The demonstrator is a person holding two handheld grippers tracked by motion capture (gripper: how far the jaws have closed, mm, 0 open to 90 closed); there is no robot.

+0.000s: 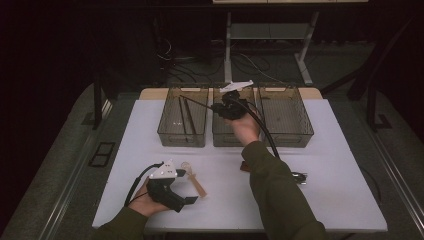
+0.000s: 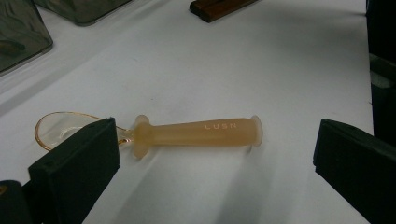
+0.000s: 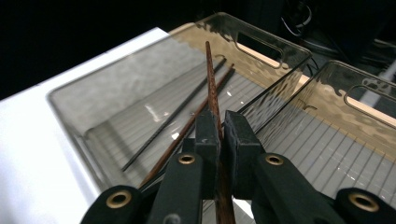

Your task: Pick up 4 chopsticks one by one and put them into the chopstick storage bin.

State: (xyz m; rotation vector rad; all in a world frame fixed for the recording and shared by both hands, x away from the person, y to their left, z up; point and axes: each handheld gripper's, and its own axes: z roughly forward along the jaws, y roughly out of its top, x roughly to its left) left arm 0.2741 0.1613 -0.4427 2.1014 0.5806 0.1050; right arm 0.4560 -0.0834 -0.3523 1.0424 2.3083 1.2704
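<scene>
Your right tool [image 3: 219, 128] pinches a dark brown wooden chopstick [image 3: 211, 79] low on its shaft; it could pivot and miss the clear plastic bin [image 3: 74, 109] below. Left tool [image 2: 210, 154] spread.

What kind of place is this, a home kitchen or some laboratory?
Probably a lab or recording room, not a kitchen: a white table stands on dark floor among loose cables, three clear bins sit in a row for sorting utensils, and the surroundings are dark.

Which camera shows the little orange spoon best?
The left gripper view: the spoon lies big and sharp on the table between the open jaws, clear bowl and frosted handle in full. The high view shows it tiny beside the left gripper.
</scene>
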